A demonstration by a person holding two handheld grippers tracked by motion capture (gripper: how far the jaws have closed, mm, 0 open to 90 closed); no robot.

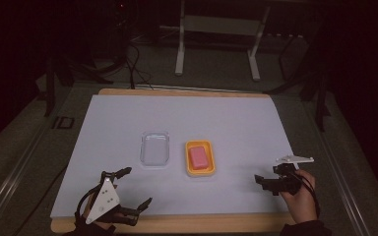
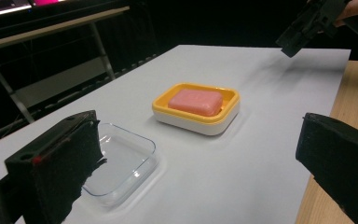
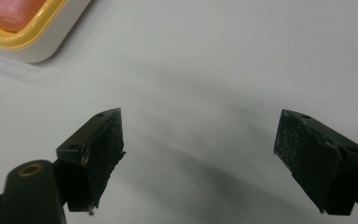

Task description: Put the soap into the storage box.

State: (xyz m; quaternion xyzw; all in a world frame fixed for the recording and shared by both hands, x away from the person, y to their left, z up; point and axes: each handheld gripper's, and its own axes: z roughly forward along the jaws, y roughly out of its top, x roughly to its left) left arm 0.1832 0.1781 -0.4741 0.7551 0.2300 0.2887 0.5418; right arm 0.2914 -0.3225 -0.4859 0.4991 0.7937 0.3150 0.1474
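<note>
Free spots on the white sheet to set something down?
Bare: the whole far half of the white sheet beyond the clear tray and yellow soap dish; also between the dish and the right claw. Tight: the narrow gap between tray and dish, and the near-left corner by the left claw.

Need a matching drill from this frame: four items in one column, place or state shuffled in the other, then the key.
Items:
1. soap bar
2. clear tray
3. left tool
4. right tool

Descriptions:
A. empty, left of the yellow dish
B. open, held above the sheet's right edge, jaws toward the dish
C. pink, lying inside the yellow dish
D. open, near the front left of the white sheet

Pairs: 1-C, 2-A, 3-D, 4-B
</note>
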